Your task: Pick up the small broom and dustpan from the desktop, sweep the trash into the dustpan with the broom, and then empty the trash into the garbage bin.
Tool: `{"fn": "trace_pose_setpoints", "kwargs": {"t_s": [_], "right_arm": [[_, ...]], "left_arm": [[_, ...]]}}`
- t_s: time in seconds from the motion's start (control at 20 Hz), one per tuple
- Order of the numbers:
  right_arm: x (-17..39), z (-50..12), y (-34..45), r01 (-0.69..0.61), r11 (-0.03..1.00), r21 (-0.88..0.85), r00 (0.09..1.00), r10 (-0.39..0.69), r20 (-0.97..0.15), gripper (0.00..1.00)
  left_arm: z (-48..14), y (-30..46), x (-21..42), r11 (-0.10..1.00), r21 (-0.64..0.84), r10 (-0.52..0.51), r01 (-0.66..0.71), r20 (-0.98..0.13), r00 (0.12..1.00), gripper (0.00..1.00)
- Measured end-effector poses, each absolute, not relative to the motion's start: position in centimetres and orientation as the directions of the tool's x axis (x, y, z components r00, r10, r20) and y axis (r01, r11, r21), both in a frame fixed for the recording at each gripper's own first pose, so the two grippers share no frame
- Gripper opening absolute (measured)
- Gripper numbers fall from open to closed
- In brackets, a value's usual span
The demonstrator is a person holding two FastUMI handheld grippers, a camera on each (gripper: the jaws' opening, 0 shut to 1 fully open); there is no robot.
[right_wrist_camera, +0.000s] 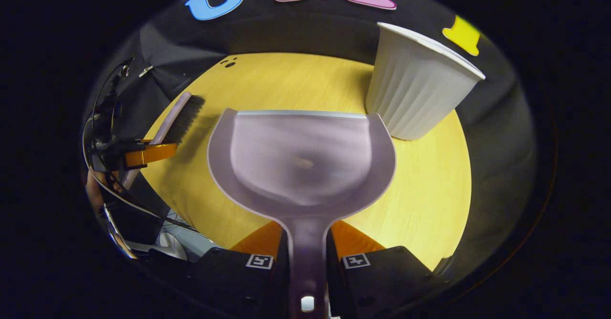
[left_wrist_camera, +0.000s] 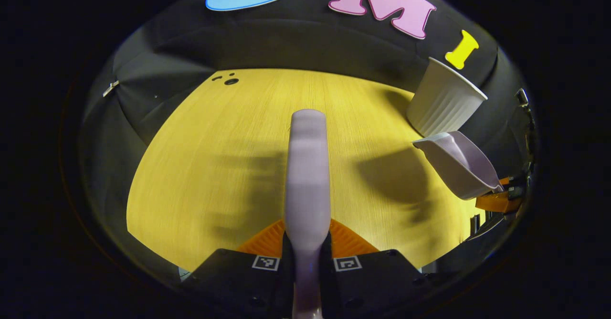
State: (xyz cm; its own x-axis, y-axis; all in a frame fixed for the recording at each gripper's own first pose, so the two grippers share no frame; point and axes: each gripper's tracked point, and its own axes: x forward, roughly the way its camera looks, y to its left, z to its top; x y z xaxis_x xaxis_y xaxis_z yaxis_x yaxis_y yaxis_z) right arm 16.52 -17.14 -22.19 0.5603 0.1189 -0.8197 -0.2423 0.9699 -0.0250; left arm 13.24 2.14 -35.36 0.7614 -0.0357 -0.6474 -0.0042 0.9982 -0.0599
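Yellow wood-grain desktop against black cloth booth wall; a few small dark specks near its far edge.

White ribbed garbage bin stands on the far right part of the desktop, upright as far as the fisheye lets me judge. In the left gripper view it's at the right edge, just behind the dustpan.

Dustpan: pale lilac, held up off the desktop, scoop facing away with its front lip just beside the bin's base. One small blurred bit of trash sits inside the scoop. Right gripper has both fingers clamped on the dustpan handle, pointing forward over the desk.

Broom: same lilac, handle runs straight out along the left gripper, fingers pressed on it from both sides. From the right gripper view the broom is at far left, tilted, dark bristles over the desktop edge, well apart from the dustpan.
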Motion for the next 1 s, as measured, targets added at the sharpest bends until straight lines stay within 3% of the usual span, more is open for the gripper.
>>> {"fn": "trace_pose_setpoints", "kwargs": {"t_s": [0.05, 0.15, 0.25, 0.45, 0.5, 0.8, 1.0], "right_arm": [[16.7, -23.2, -17.3, -0.226, 0.974, -0.016, 0.55, 0.114, -0.827, 0.41], [17.0, -25.1, -18.0, -0.191, 0.981, -0.022, 0.527, 0.083, -0.846, 0.34], [17.3, -26.8, -18.6, -0.165, 0.986, -0.026, 0.498, 0.06, -0.865, 0.37], [18.1, -28.6, -19.0, -0.149, 0.987, -0.053, 0.479, 0.025, -0.878, 0.34], [18.4, -28.8, -18.7, -0.145, 0.988, -0.052, 0.476, 0.023, -0.879, 0.38], [19.1, -30.1, -17.2, -0.121, 0.993, -0.017, 0.444, 0.039, -0.895, 0.42], [19.2, -31.0, -17.1, -0.119, 0.993, -0.017, 0.424, 0.035, -0.905, 0.34]], "left_arm": [[-35.9, 2.1, 13.8, 0.999, -0.047, -0.032, 0.002, -0.659, 0.751, 0.27], [-37.1, 2.1, 14.7, 1.0, -0.024, -0.026, 0.013, -0.682, 0.731, 0.27], [-38.0, 1.9, 15.7, 1.0, -0.008, -0.021, 0.022, -0.698, 0.715, 0.27], [-38.9, 1.6, 16.9, 0.998, 0.045, 0.005, 0.039, -0.717, 0.697, 0.27], [-38.9, 1.4, 17.3, 0.998, 0.049, 0.005, 0.043, -0.721, 0.693, 0.27], [-39.7, 1.4, 17.1, 0.998, 0.047, 0.008, 0.045, -0.767, 0.642, 0.27], [-40.7, 1.2, 17.8, 0.995, 0.066, 0.007, 0.071, -0.78, 0.626, 0.29]]}}
